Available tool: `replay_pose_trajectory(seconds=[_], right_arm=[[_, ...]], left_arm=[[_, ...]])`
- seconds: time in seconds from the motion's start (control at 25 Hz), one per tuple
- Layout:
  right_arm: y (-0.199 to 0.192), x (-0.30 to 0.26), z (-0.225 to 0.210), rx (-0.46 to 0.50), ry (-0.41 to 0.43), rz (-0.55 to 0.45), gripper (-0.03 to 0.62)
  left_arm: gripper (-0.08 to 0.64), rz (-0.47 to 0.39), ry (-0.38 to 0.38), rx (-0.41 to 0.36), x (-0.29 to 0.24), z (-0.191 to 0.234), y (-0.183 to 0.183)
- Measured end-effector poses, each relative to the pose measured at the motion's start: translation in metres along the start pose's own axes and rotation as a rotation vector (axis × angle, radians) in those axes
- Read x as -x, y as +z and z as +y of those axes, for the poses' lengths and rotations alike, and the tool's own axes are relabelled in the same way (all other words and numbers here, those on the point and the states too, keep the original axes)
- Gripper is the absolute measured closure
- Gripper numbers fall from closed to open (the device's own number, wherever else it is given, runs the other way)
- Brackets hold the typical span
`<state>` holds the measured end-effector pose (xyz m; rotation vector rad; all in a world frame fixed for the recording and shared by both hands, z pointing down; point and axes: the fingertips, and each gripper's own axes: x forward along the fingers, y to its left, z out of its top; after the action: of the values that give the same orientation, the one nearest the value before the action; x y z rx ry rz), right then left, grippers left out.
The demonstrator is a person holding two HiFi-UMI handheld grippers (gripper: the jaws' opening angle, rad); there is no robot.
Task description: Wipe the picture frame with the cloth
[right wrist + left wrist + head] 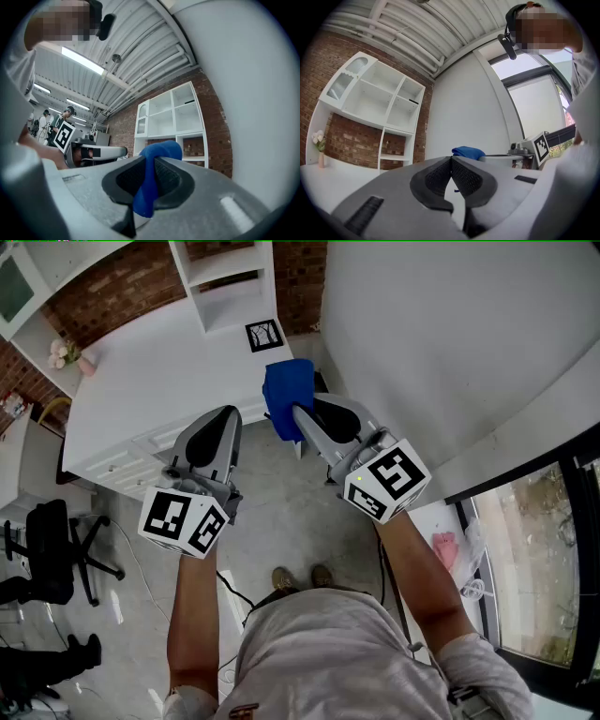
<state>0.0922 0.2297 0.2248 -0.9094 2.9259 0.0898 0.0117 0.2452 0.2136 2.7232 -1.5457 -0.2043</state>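
A blue cloth (287, 396) hangs from my right gripper (302, 418), whose jaws are shut on it. The right gripper view shows the blue cloth (151, 176) pinched between the black pads and bunching above them. My left gripper (223, 418) is held level beside it, to the left, shut with nothing between its pads (440, 177). In the left gripper view the blue cloth (468, 151) shows to the right. A small black-and-white picture frame (264, 335) lies on the white table (150, 371) ahead, beyond both grippers.
A white shelf unit (230, 282) stands at the back of the table against a brick wall (112, 292). A large white wall panel (450, 343) rises on the right. A black office chair (52, 549) stands at the left. A pink flower vase (67, 354) sits on the table's far left.
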Motion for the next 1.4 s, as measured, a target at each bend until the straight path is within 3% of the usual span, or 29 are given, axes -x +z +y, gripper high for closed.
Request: replay_pose_trajectory(seconds=[0.68, 1.4], right_arm=[[-0.001, -0.026, 0.011, 0.01, -0.014, -0.003, 0.548], [-0.022, -0.061, 0.021, 0.009, -0.124, 0.038, 0.548]], left_arm=[[0.56, -0.015, -0.019, 0.001, 0.01, 0.03, 0.001], [0.56, -0.033, -0.08, 0.034, 0.028, 0.094, -0.005]])
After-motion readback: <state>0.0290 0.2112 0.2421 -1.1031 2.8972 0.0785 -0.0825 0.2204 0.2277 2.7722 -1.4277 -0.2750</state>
